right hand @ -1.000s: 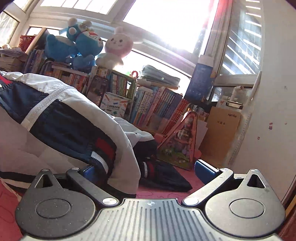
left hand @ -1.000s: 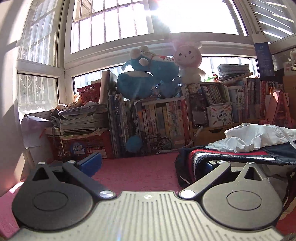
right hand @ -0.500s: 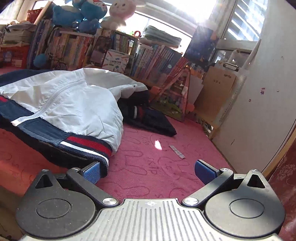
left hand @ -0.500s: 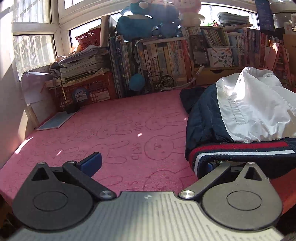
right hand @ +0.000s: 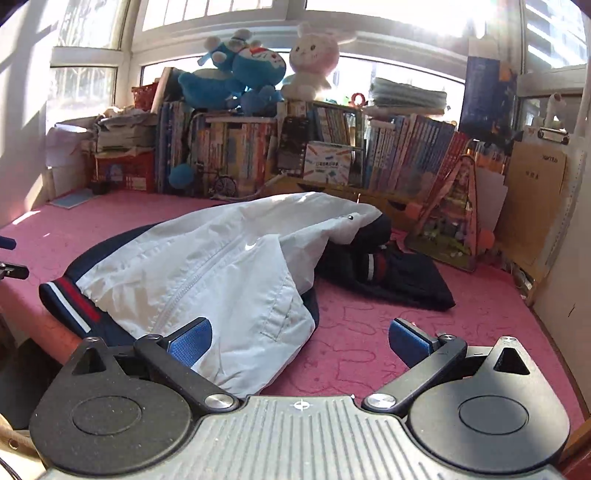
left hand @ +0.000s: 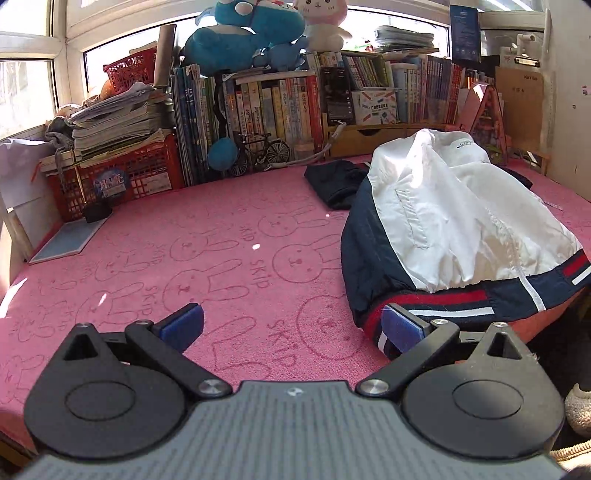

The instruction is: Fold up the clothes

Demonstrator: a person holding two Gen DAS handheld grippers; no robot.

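Jacket (left hand: pixel 458 229): white and navy, with red/white striped hem, lies bunched on pink mat (left hand: pixel 229 254), at right side of left wrist view; hem is at near edge of mat
Jacket zipper: seen in right wrist view, runs along the white front (right hand: pixel 207 273)
Left gripper (left hand: pixel 291 325): jaws wide apart, holds nothing; right blue pad (left hand: pixel 400 328) is just at the striped hem, cannot tell if touching; left pad over bare mat
Right gripper (right hand: pixel 301 338): jaws wide apart, nothing clamped; white fabric lies between the fingers, near the left pad (right hand: pixel 190 341); right pad over mat
Dark garment (right hand: pixel 399 277): navy, on mat behind jacket, to far right, partly under the white part
Background: row of books (left hand: pixel 280 107) along far edge, blue plush (left hand: pixel 240 33) and pink-white rabbit plush (right hand: pixel 312 55) on top, red crate (left hand: pixel 122 177) w/ paper stack at far left
Light: strong sun from windows
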